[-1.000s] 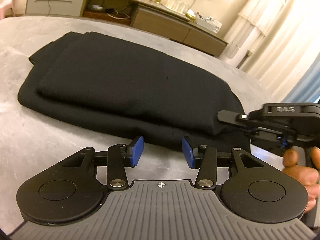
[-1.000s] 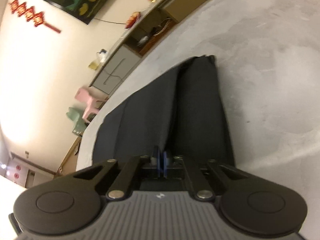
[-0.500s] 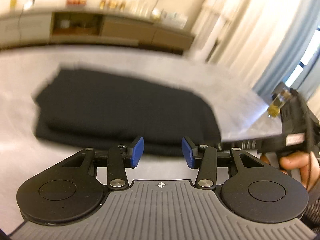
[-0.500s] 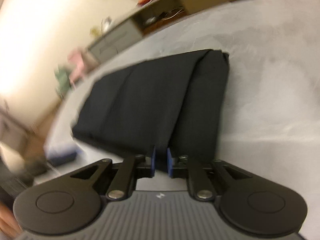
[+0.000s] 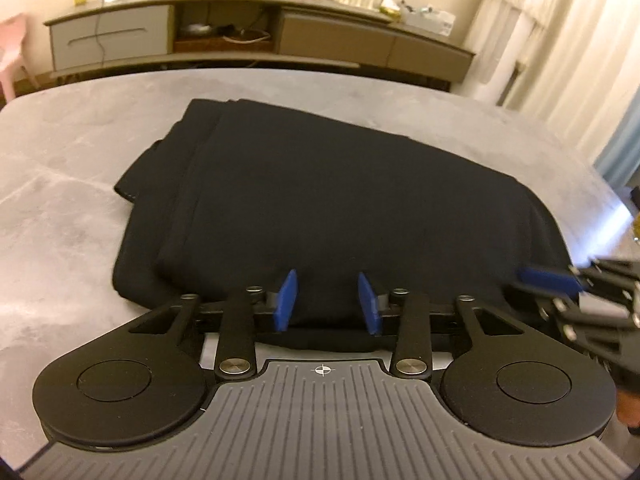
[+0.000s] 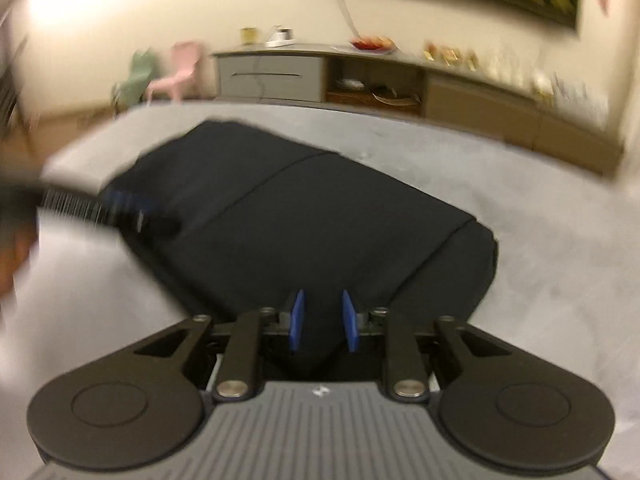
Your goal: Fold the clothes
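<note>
A black garment (image 5: 328, 208) lies folded into a thick rectangle on the grey table (image 5: 60, 208). It also shows in the right wrist view (image 6: 304, 216), with fold lines across it. My left gripper (image 5: 327, 302) is open, its blue pads over the garment's near edge, holding nothing. My right gripper (image 6: 322, 320) is open over the near right part of the garment, holding nothing. The right gripper shows blurred in the left wrist view (image 5: 560, 280) at the garment's right corner. The left gripper shows blurred in the right wrist view (image 6: 120, 208).
A long low sideboard (image 5: 256, 36) with dishes and jars stands behind the table. White curtains (image 5: 568, 40) hang at the right. A pink chair (image 6: 176, 72) and a green one (image 6: 136, 76) stand at the far left. Grey table surface surrounds the garment.
My right gripper has opened and let go of the garment, then swung round to face it from the near side. My left gripper has moved forward over the garment's near edge, still open.
</note>
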